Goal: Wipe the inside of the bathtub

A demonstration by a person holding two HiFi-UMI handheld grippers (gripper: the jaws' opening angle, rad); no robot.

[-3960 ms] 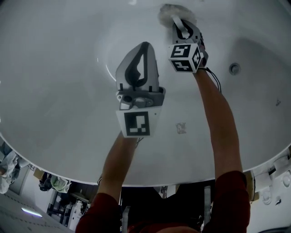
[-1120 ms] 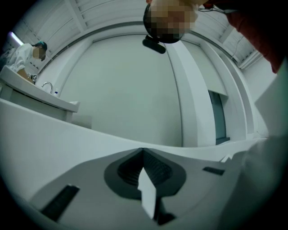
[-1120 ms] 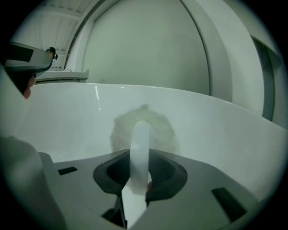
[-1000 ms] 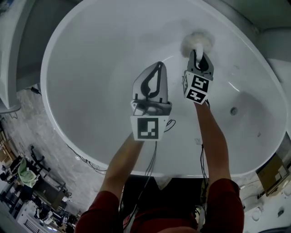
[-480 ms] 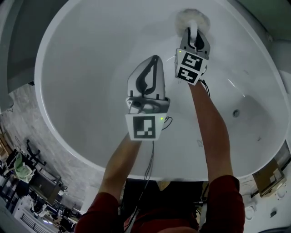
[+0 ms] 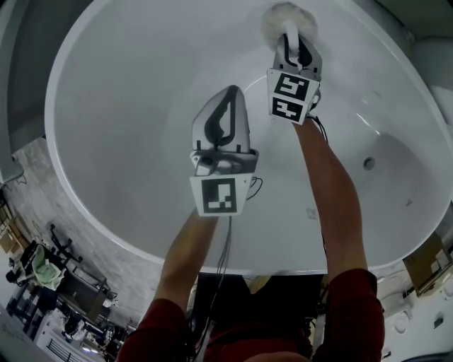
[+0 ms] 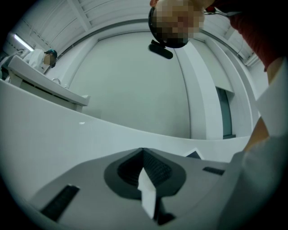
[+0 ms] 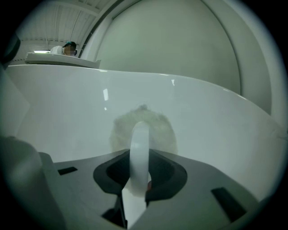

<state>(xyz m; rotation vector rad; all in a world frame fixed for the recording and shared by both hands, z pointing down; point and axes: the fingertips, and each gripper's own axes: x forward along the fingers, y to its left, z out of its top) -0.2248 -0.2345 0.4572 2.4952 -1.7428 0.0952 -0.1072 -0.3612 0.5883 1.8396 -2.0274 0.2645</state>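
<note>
Left tool, right tool grey; marker cubes; black cables; red sleeves

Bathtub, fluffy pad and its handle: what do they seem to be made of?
The bathtub is a smooth, glossy white shell with sharp light reflections; acrylic or enamel, I cannot tell which. The pad is soft, matte, fuzzy fibre with a ragged woolly edge, perhaps microfibre. The handle looks like hard, smooth white plastic with a slight sheen.

L gripper held up, jaws together, R arm outstretched, jaws clamping brush handle.
</note>
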